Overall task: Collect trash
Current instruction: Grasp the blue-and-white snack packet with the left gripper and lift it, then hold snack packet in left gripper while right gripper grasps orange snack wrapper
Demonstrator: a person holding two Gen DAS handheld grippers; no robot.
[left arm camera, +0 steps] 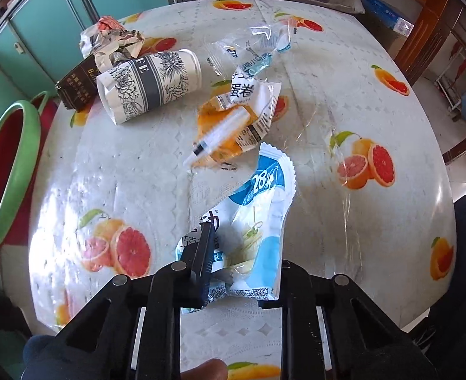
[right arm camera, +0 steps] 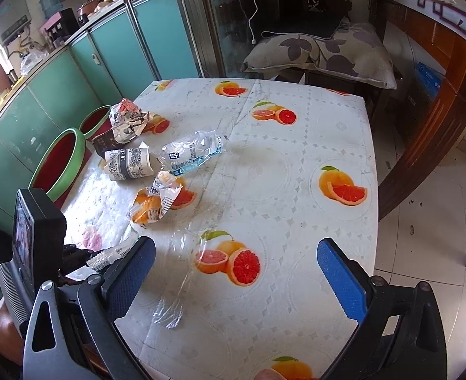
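Left gripper (left arm camera: 229,272) is pinched on the blue wrapper (left arm camera: 258,212), its jaws closed on the lower end of the packet, which fans out toward twelve o'clock over the desk (left arm camera: 344,72); only one dark finger (left arm camera: 203,253) shows clearly, the other being hidden behind the foil. I judge this to be the pick-up step for one piece of trash, with most of the litter not yet gathered. At twelve o'clock from the wrapper lies a syringe (left arm camera: 220,134) on an orange wrapper (left arm camera: 236,126); farther out is a clear bag (left arm camera: 252,50); at ten o'clock a paper cup (left arm camera: 147,84) lies on its side beside a brown packet (left arm camera: 76,87) and crumpled paper (left arm camera: 112,41). A green bin (left arm camera: 9,171) stands off the desk edge at nine o'clock. My next move, I think, calls for lifting the wrapper free and swinging it toward that bin, keeping the pinch firm, since thin foil could slip out. Right gripper (right arm camera: 236,272) hangs above the desk with its blue pads (right arm camera: 340,275) wide apart, holding nothing; a sheet of clear film (right arm camera: 182,272) lies beneath it, a likely next target.
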